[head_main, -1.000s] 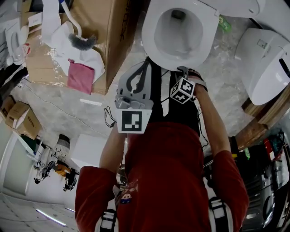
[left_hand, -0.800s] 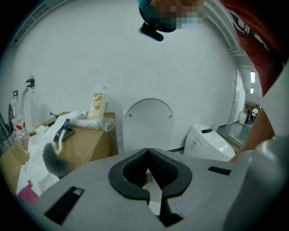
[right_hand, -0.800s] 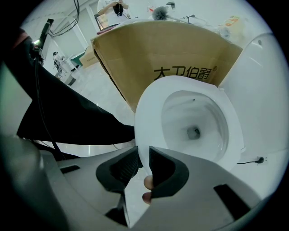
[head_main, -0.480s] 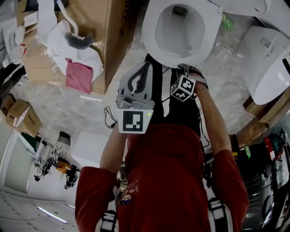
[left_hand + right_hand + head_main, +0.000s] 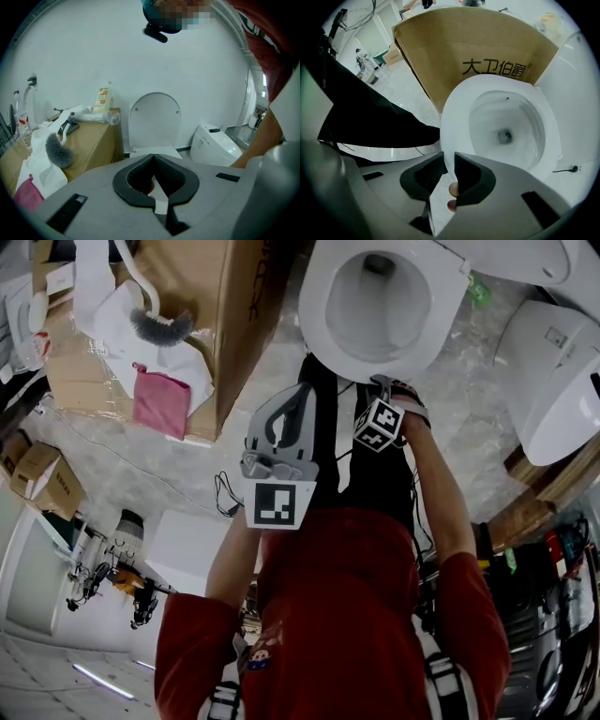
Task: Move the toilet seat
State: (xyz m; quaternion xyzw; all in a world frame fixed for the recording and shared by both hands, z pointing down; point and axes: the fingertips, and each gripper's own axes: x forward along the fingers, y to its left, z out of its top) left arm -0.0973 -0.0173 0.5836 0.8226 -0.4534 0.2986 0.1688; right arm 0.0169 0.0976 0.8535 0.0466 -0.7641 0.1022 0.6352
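The white oval plastic toilet seat [image 5: 454, 110] is seen lying flat on the bowl, with its rounded white lid [image 5: 154, 121] raised upright against the wall behind. The right gripper [image 5: 449, 158] is closed on the seat's front edge, one dark padded jaw on each face of the thin white lip. The left gripper [image 5: 153, 158] is held back from the toilet, its jaws brought tip to tip with nothing between them.

The seat is judged to be stiff, smooth and fairly light, turning on hinges at the back. Glossy plastic is likely to slip in a shallow bite, so a hold at the middle of the front edge, well onto the pads, is favoured. An arc about the hinges is to be followed rather than a straight pull.

The hinges are not shown in the right gripper view, and the line between seat and bowl rim can hardly be made out. In the head view the right jaws are largely masked by the marker cube, and the lower half is filled by the person's body. A tall brown cardboard box [image 5: 464, 42] stands just beside the bowl
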